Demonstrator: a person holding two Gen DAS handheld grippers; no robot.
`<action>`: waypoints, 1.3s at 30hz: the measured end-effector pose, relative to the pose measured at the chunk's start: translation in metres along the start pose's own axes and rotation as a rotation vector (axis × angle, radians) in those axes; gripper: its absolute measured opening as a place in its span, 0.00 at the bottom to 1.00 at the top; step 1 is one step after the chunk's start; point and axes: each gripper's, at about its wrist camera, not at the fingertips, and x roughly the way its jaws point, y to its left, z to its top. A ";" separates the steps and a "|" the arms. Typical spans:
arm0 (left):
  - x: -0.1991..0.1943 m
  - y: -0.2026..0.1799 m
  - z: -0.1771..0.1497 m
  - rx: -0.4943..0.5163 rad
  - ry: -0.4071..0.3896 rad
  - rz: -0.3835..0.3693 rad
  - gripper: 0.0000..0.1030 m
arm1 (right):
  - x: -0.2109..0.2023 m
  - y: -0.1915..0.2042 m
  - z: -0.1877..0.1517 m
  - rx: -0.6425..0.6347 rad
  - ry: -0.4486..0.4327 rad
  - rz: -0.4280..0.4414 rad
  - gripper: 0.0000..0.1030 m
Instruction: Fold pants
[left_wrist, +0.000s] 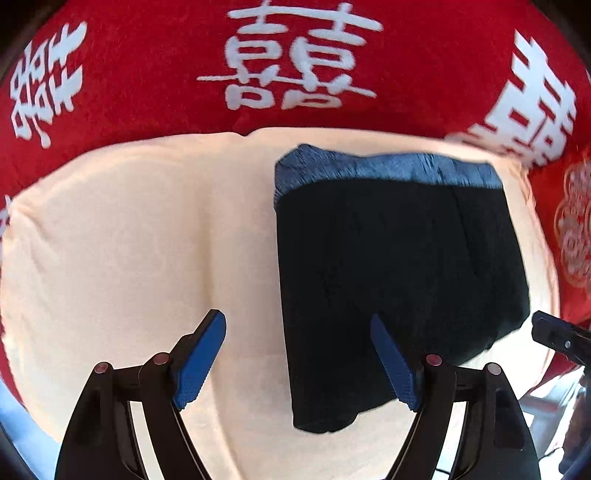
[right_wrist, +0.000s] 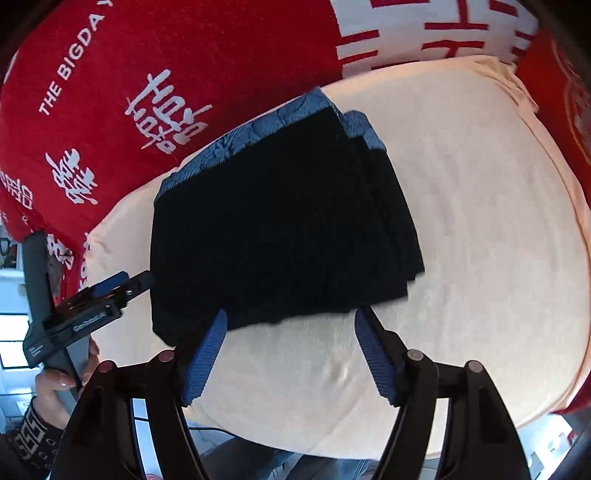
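The dark pants (left_wrist: 391, 266) with a blue waistband lie folded into a compact rectangle on a cream cloth (left_wrist: 147, 236). They also show in the right wrist view (right_wrist: 273, 225). My left gripper (left_wrist: 299, 325) is open and empty, hovering over the pants' near left edge. My right gripper (right_wrist: 290, 319) is open and empty, just in front of the pants' near edge. The left gripper also shows in the right wrist view (right_wrist: 125, 282) beside the pants' left edge, and the tip of the right gripper shows at the left wrist view's right edge (left_wrist: 554, 332).
A red blanket (left_wrist: 147, 74) with white characters covers the surface under and behind the cream cloth (right_wrist: 480, 221). A hand (right_wrist: 62, 384) holds the left gripper at lower left. The cloth's front edge drops off toward the floor.
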 end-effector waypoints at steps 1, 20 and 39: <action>0.002 0.003 0.004 -0.017 0.007 -0.015 0.79 | -0.001 -0.003 0.007 -0.019 -0.002 0.007 0.76; 0.056 0.028 0.035 -0.032 0.085 -0.329 0.80 | 0.050 -0.109 0.072 -0.020 0.128 0.265 0.79; 0.059 -0.003 0.031 -0.136 0.022 -0.356 0.63 | 0.085 -0.094 0.090 0.053 0.218 0.384 0.56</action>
